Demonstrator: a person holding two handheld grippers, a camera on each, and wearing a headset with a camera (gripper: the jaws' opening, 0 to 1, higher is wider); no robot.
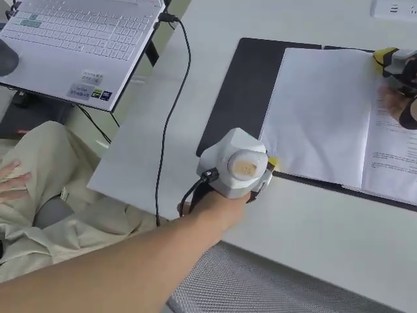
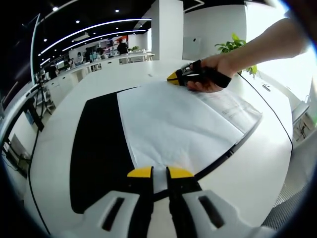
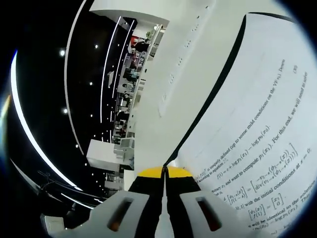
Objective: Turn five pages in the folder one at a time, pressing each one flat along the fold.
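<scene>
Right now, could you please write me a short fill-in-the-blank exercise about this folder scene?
1. The open folder has a ____ cover.
2. The left gripper and the right gripper both have ____ jaw tips.
3. A cable runs across the table from the ____.
Missing words: black; yellow; laptop.

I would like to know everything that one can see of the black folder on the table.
The folder is black, thin and matte-looking, and lies open and flat on the white table. Its left inner cover is partly bare. A blank white page lies left of the fold; a printed page with text and formulas lies right. The left gripper, jaws nearly closed, is at the blank page's near edge; the right gripper, jaws shut, at the printed page's far edge.
</scene>
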